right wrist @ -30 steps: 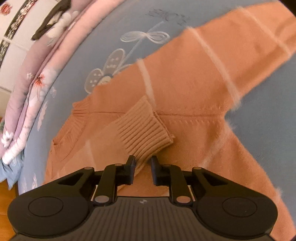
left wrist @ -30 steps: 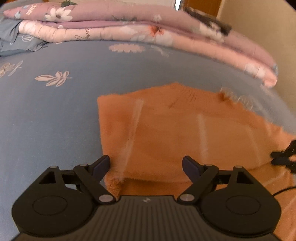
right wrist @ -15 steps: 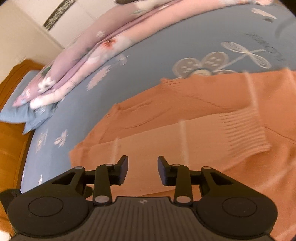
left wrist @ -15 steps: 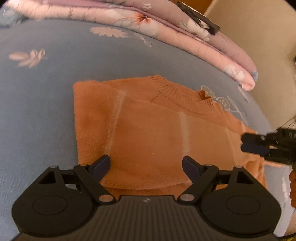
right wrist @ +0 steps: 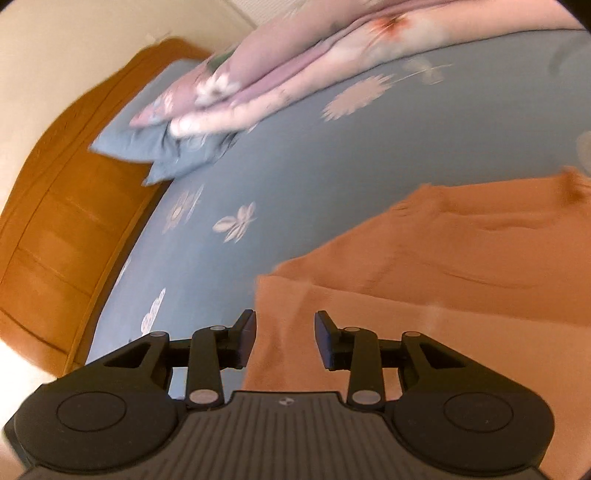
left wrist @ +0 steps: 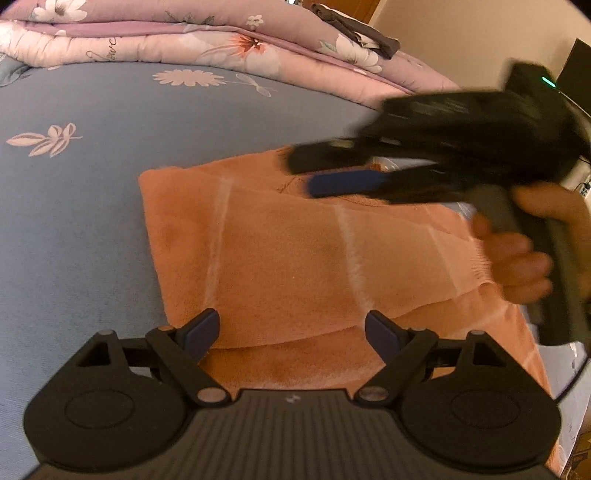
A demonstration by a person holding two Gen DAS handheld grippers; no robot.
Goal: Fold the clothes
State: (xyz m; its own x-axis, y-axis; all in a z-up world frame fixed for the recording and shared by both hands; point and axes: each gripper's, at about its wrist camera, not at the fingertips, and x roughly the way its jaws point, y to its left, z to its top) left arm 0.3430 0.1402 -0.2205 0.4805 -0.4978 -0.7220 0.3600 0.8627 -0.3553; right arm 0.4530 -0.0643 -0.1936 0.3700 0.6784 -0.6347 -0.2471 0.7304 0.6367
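Nearest in the left wrist view: left gripper (left wrist: 291, 328), jaws spread wide, nothing between the pads, hanging just over the near folded edge of the orange sweater (left wrist: 295, 258). Both blue pads clear of the knit.

Nearest in the right wrist view: right gripper (right wrist: 284, 338), jaws partly apart, nothing clamped, poised above the left corner of the sweater (right wrist: 443, 295); left pad over the blue bedsheet (right wrist: 295, 166), right pad over orange knit.

Lying flat on the bedsheet (left wrist: 74, 221), the sweater, with pale stripes crossing it. A sleeve folded across the body, its ribbed cuff (left wrist: 480, 266) ending at the right side. Neckline toward the far edge, partly hidden.

Above the sweater's far right part in the left wrist view, the right gripper (left wrist: 306, 173) again, motion-blurred, pointing left, fingers slightly apart, empty as far as the blur allows. Behind it, a person's hand (left wrist: 524, 254) wrapped around the grey handle.

Farther back: printed flowers and leaves on the sheet, then a folded pink and mauve floral quilt (left wrist: 184, 40) along the far edge, with a dark garment (left wrist: 354, 29) on top. In the right wrist view, the quilt (right wrist: 295, 74) blurred, a blue pillow (right wrist: 159, 147) under its end, and a wooden headboard (right wrist: 55, 240) against a cream wall.
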